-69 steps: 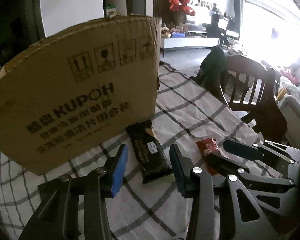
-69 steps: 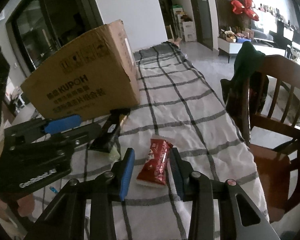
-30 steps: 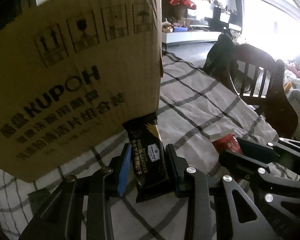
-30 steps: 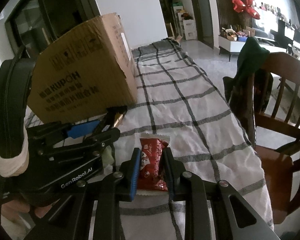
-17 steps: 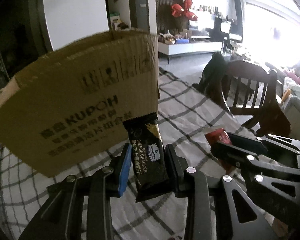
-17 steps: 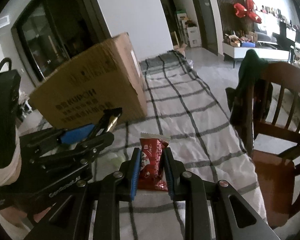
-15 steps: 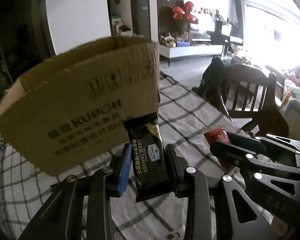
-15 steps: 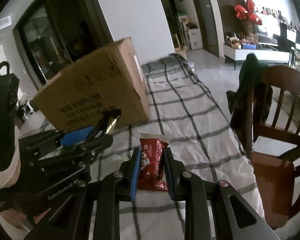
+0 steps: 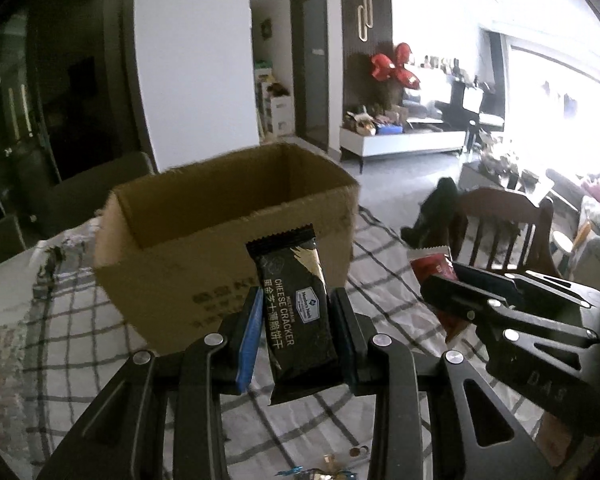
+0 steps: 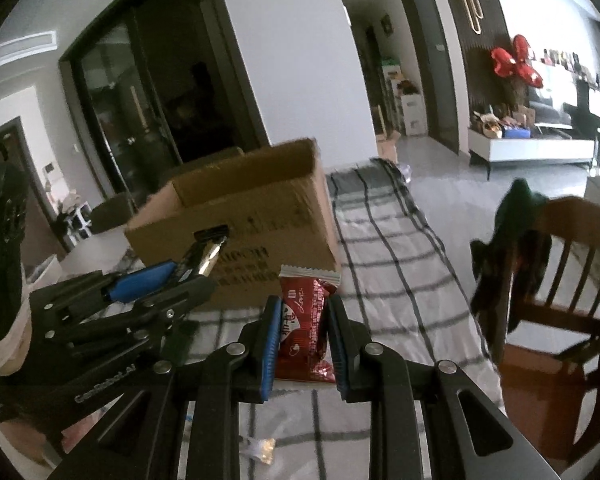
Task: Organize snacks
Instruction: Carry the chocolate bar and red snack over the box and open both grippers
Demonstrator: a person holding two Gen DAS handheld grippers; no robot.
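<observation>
My left gripper is shut on a black cheese cracker packet and holds it in the air, in front of and level with the rim of an open cardboard box. My right gripper is shut on a red snack packet, also lifted, to the right of the left gripper. The box stands on the checked tablecloth; its inside looks empty as far as I can see. The red packet also shows in the left wrist view.
A wooden chair with a dark garment over it stands at the table's right side. Small wrapped sweets lie on the cloth near the front edge. The chair also shows in the left wrist view.
Both grippers closed on their packets and lifted them off the cloth. They have risen until the box's open top is visible.
</observation>
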